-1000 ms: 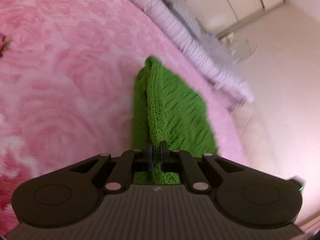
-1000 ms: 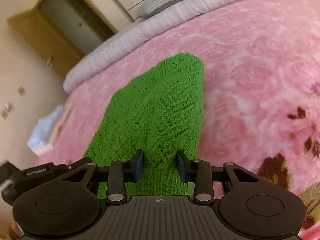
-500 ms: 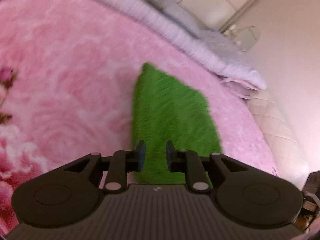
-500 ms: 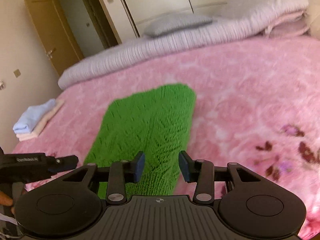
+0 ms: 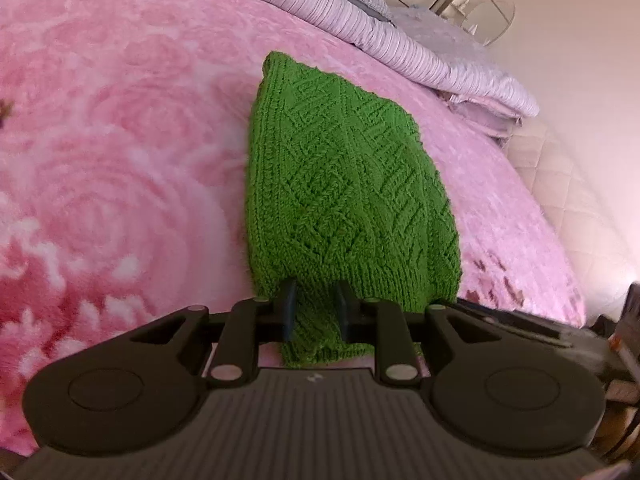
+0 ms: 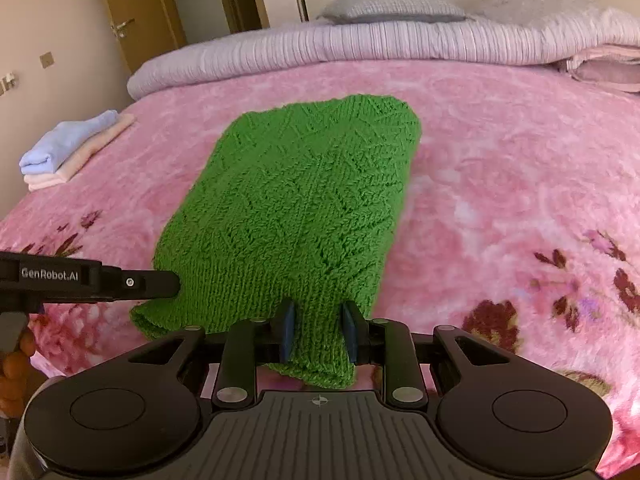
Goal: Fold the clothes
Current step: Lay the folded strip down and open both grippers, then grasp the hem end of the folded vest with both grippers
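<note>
A green knitted garment (image 5: pixel 344 192) lies folded into a long strip on the pink flowered blanket (image 5: pixel 120 184); it also shows in the right wrist view (image 6: pixel 304 208). My left gripper (image 5: pixel 314 308) is open, its jaws either side of the garment's near hem without squeezing it. My right gripper (image 6: pixel 318 330) is open too, with the near hem lying between its fingers. The left gripper's body shows at the left of the right wrist view (image 6: pixel 92 278), beside the garment's near left corner.
A rolled lilac quilt (image 6: pixel 380 44) and a grey pillow (image 6: pixel 392 6) lie along the head of the bed. A small stack of folded blue and peach cloths (image 6: pixel 72 148) sits at the bed's left edge. A wooden door (image 6: pixel 132 12) stands beyond.
My left gripper was shut on a raised fold of the garment and has let go; the garment now lies flat. Both grippers have drawn back towards the near hem.
</note>
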